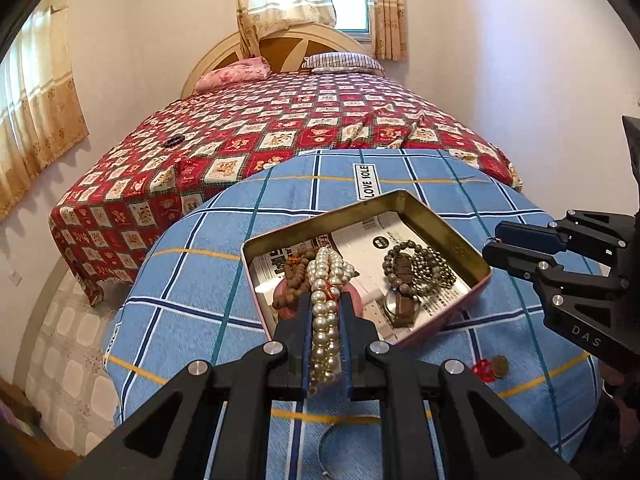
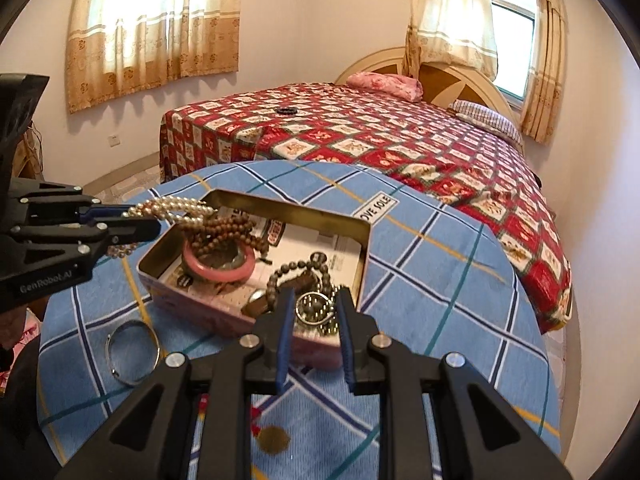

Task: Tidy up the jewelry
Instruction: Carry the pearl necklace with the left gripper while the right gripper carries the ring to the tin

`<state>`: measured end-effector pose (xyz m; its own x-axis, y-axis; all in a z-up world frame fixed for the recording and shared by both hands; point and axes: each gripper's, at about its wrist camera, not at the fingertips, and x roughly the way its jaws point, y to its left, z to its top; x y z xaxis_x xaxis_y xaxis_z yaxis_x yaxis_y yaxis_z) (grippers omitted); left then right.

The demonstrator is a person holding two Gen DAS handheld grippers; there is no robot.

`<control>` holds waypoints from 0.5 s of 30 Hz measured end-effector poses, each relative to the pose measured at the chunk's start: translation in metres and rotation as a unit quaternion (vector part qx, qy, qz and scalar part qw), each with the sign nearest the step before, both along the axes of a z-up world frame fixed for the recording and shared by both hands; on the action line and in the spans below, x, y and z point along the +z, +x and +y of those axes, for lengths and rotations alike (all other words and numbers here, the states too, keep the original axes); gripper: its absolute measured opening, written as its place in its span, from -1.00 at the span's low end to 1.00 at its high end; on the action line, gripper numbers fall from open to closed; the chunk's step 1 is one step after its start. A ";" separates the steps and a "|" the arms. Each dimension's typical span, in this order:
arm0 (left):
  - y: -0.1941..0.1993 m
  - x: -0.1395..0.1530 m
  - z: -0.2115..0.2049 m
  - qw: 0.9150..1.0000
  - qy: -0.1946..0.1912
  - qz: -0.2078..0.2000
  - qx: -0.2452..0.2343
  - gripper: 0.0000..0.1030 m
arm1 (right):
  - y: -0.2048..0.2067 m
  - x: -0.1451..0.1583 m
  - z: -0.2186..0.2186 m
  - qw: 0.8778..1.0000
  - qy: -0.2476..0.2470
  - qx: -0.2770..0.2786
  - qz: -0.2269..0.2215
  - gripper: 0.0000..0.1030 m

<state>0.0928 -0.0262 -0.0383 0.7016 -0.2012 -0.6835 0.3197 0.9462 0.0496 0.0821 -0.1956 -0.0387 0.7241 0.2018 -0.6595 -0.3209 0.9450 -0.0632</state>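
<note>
1. Left gripper (image 1: pixel 326 300): jaws clamped on the pearl strand (image 1: pixel 325 320), whose far end drapes over the near rim of the tin box (image 1: pixel 440 216).
2. Right gripper (image 2: pixel 314 312): jaws apart, empty, tips just above the box's near wall.
3. Box contents: pink bangle (image 2: pixel 218 266), brown beads (image 2: pixel 224 236), grey bead bracelet (image 1: pixel 400 268).
4. Silver bangle (image 2: pixel 132 352) on the blue checked cloth (image 2: pixel 440 280); bed (image 1: pixel 280 120) beyond.

Tin: open rectangular metal tin (image 2: pixel 256 322) on the blue checked cloth (image 2: pixel 440 280).
Inside, left: pink bangle (image 2: pixel 218 270) under brown wooden beads (image 2: pixel 224 236).
Inside, right: grey bead bracelet (image 1: pixel 400 268).
Near left: thin metal bangle (image 2: pixel 132 346) on the cloth.
Far: quilted bed (image 2: pixel 400 140).
</note>
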 end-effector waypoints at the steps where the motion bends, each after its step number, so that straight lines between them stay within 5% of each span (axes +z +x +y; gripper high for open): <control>1: 0.002 -0.001 0.000 1.000 0.003 0.000 0.000 -0.79 | 0.004 0.000 0.001 1.000 -0.002 0.002 -0.001 -0.55; 15: 0.030 -0.011 -0.004 1.000 0.021 0.007 0.005 -0.79 | 0.032 -0.008 0.014 1.000 -0.014 0.007 0.007 -0.55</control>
<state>0.1225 -0.0307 -0.0498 0.6933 -0.1663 -0.7012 0.3119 0.9464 0.0840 0.1145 -0.1812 -0.0466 0.7116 0.1931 -0.6756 -0.3347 0.9386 -0.0843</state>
